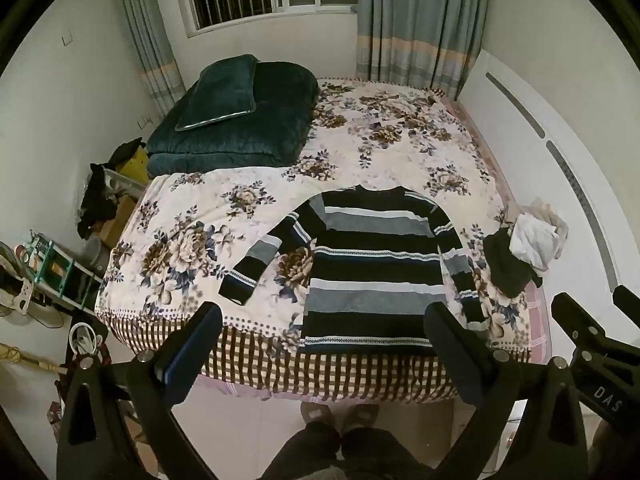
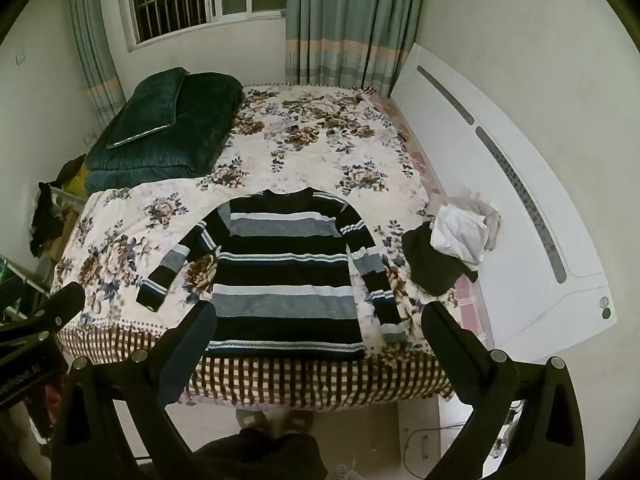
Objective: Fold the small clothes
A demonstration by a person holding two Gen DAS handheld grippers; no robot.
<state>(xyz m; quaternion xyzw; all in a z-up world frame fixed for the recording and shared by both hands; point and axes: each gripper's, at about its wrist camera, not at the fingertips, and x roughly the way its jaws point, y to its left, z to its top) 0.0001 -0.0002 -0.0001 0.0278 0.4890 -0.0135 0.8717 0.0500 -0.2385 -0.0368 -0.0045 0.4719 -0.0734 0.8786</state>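
Two grippers, left gripper (image 1: 322, 334) and right gripper (image 2: 320, 332), both hang above the near edge of the bed (image 1: 256, 364) with jaws spread wide and nothing in them. The striped sweater (image 1: 372, 264) lies flat, hem at the near edge, sleeves angled out. Probably best to pinch a sleeve cuff and the shoulder together and bring them across the chest. Lots of open bedspread on the left, while the clothes pile (image 1: 520, 252) sits close on the right, so fold away from that side
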